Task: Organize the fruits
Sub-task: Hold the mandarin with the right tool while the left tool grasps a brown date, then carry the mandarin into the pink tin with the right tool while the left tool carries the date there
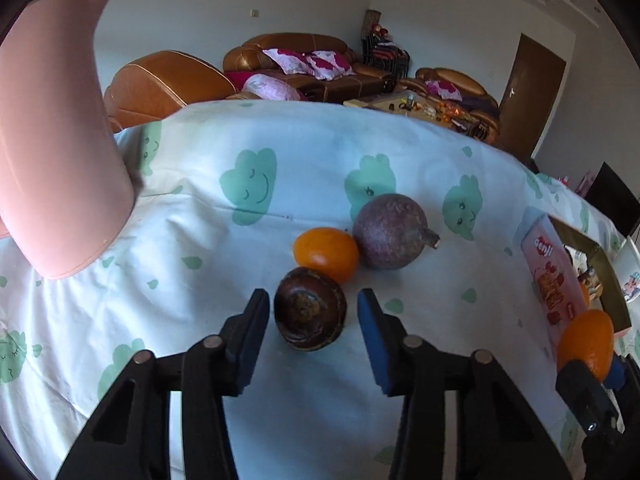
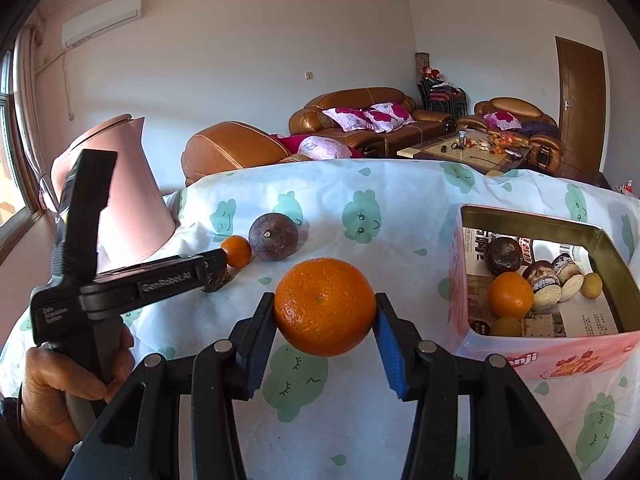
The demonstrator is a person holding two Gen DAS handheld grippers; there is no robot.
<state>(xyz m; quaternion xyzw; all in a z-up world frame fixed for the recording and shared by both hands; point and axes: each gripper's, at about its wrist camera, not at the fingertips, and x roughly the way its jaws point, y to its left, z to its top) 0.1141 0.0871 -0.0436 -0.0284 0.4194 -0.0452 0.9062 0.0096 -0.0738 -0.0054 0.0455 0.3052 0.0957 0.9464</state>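
Note:
My left gripper (image 1: pixel 312 308) is open, its fingers on either side of a dark brown mangosteen (image 1: pixel 310 314) lying on the cloth, with gaps on both sides. Behind it lie a small orange (image 1: pixel 326 254) and a purple passion fruit (image 1: pixel 390 232). My right gripper (image 2: pixel 325 320) is shut on a large orange (image 2: pixel 325 306) and holds it above the cloth, left of the pink box (image 2: pixel 500 360). The box holds several fruits, among them an orange (image 2: pixel 510 294). The held orange also shows in the left wrist view (image 1: pixel 586 342).
A pink kettle (image 1: pixel 56 140) stands at the left on the cloud-print tablecloth (image 1: pixel 200 260). The pink box (image 1: pixel 548 280) stands at the right. Brown sofas and a coffee table lie beyond the table's far edge.

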